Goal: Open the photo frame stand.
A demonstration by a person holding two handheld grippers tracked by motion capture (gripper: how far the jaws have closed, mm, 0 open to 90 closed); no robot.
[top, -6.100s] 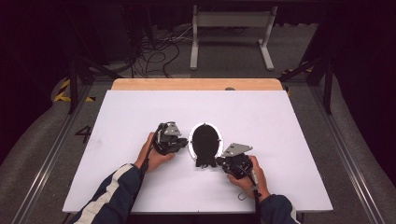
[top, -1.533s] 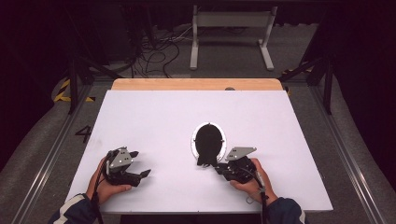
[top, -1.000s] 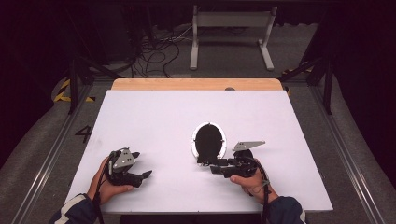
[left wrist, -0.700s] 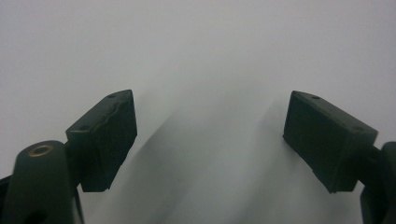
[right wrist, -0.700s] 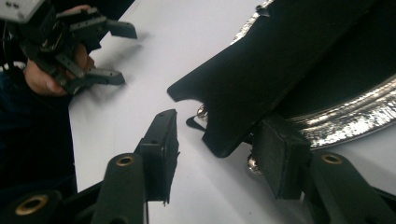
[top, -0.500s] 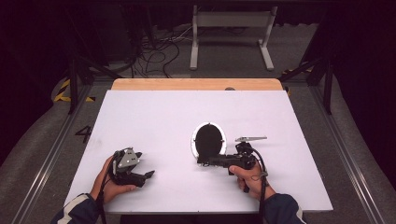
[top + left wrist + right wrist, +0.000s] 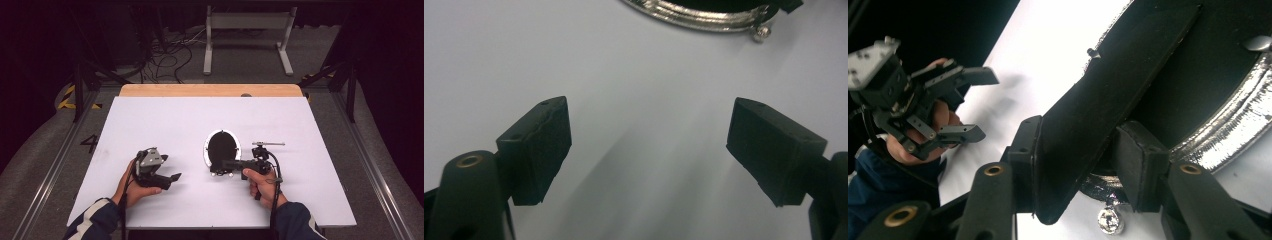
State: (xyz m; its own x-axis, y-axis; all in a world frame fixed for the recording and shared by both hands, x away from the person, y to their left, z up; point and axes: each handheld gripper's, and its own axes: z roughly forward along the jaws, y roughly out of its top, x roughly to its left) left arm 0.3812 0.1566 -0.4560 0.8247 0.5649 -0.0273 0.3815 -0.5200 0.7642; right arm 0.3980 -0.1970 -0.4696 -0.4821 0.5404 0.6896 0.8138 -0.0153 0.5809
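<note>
On the white table [image 7: 165, 120], near its middle, lay one round black dish with a shiny silver rim [image 7: 222, 152] (a small silver knob showed at its near edge). Item: a flat black strip [image 7: 1108, 100], standing on edge and tilted, leaning across the dish's dark inside.

Right gripper [image 7: 231, 164]: lay level at the dish's near edge, its jaws having just been closing, with the black strip and a bit of silver rim between them. Left pad touched the strip; the right pad [image 7: 1140, 165] stood just beside it, and whether it pressed could not be told.

Left gripper [image 7: 169, 179]: held well apart from the dish, toward the table's near left. Jaws stood wide, nothing between them but bare table; its pads [image 7: 544, 145] were clear of the rim.
</note>
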